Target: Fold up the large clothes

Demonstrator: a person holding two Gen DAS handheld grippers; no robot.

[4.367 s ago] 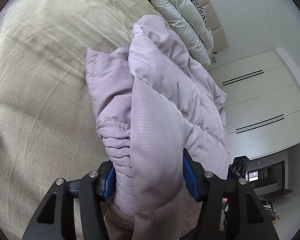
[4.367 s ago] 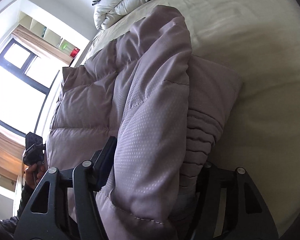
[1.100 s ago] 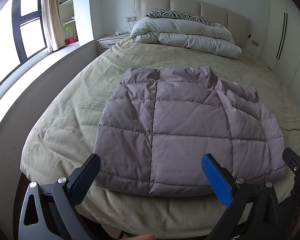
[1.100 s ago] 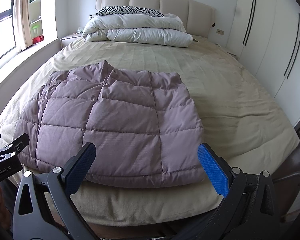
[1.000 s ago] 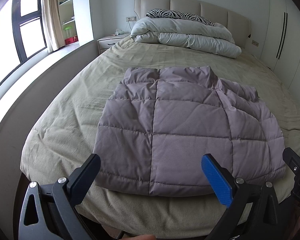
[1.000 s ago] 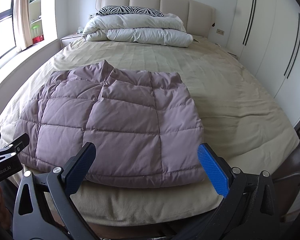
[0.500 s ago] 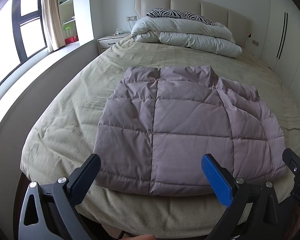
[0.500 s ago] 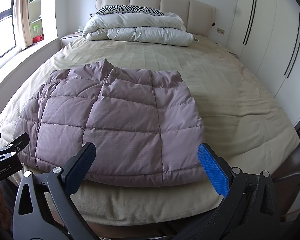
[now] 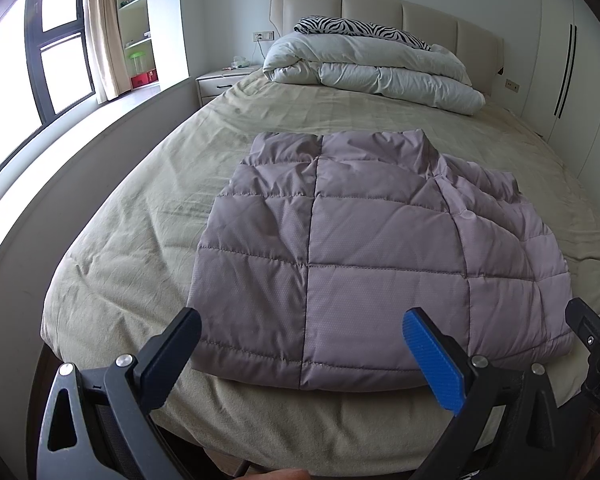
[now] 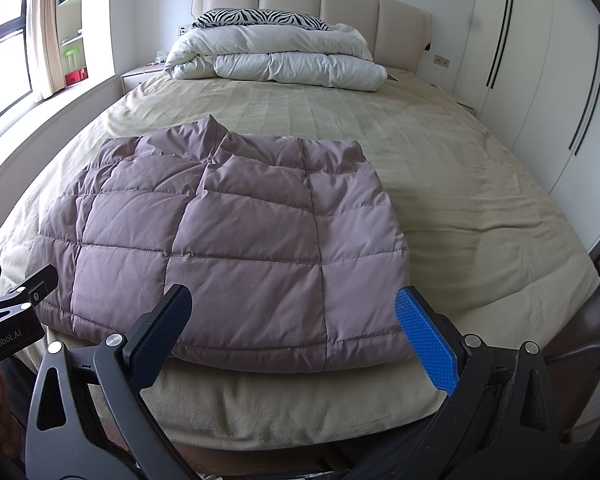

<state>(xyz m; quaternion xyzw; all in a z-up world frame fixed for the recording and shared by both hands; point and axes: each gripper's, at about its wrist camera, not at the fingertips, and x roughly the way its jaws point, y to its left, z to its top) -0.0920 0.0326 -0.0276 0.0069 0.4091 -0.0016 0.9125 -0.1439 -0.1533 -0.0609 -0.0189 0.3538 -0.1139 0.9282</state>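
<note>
Released since earlier, the folded jacket point(image 9: 380, 248) lies on the bed point(image 9: 140, 240); both claws point(image 9: 300, 352) point(image 10: 296, 332) gape wide, holding nothing.

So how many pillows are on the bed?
1 that shows: a zebra-striped pillow at the head of the bed, on top of the folded white duvet. More could be hidden under or behind that duvet.

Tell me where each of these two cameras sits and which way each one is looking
Left wrist: sits behind the open left gripper at the foot of the bed, facing the headboard; the right gripper's tip shows at its right edge.
Right wrist: sits behind the open right gripper, facing the same way; the left gripper and a hand show at its left edge.
Shared: the folded purple jacket, the white duvet.
</note>
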